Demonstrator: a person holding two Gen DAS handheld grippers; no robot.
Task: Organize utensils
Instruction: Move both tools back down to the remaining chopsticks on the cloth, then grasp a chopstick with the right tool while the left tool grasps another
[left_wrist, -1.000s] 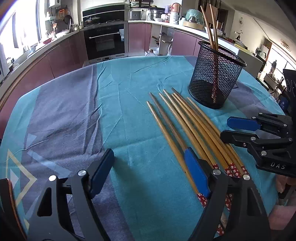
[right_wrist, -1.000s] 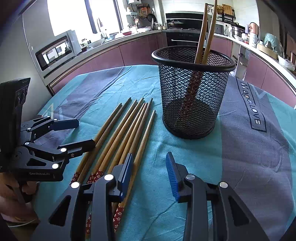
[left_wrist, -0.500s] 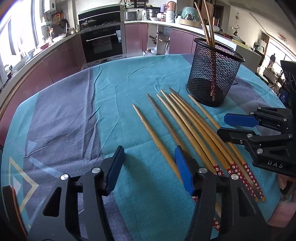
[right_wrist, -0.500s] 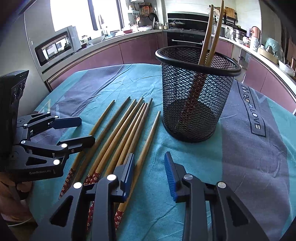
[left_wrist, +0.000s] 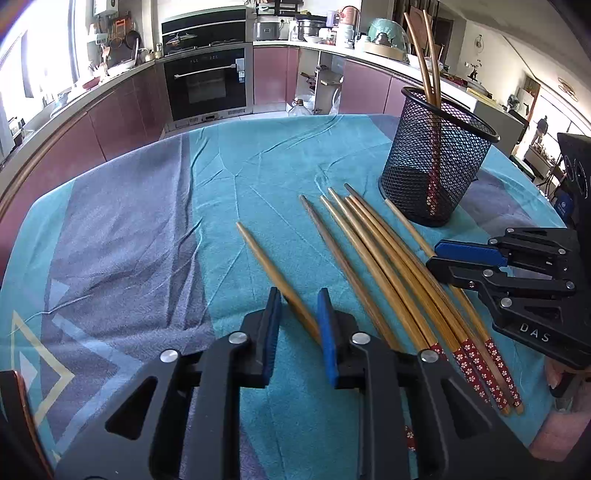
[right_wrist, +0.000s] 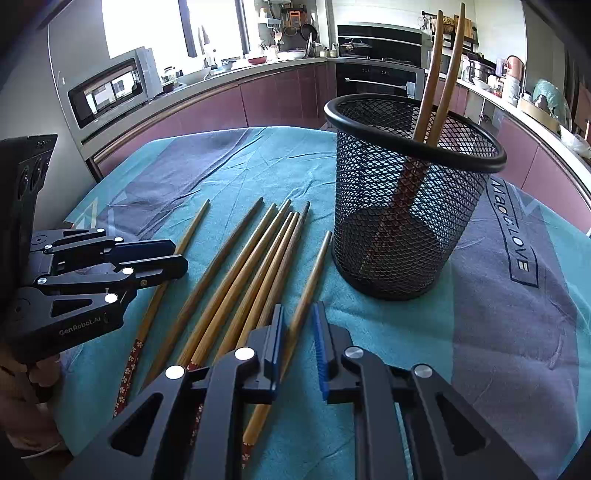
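Several bamboo chopsticks (left_wrist: 384, 266) with red flowered ends lie side by side on the teal cloth, also in the right wrist view (right_wrist: 243, 273). A black mesh holder (left_wrist: 436, 162) stands behind them with two chopsticks upright inside; it shows in the right wrist view (right_wrist: 410, 199) too. My left gripper (left_wrist: 299, 306) has its jaws narrowed around the leftmost chopstick (left_wrist: 266, 258), with a small gap showing. My right gripper (right_wrist: 297, 325) has its jaws narrowed around the rightmost chopstick (right_wrist: 314, 269), also with a gap.
The round table (left_wrist: 122, 221) carries a teal and grey cloth. Kitchen cabinets, an oven (left_wrist: 207, 81) and a microwave (right_wrist: 110, 88) line the walls behind. Each gripper appears in the other's view (left_wrist: 517, 280) (right_wrist: 85, 273), close beside the chopsticks.
Both grippers' jaws have narrowed from wide open. The left one now straddles the leftmost chopstick, which has shifted away from the bundle. The right one straddles the rightmost chopstick.
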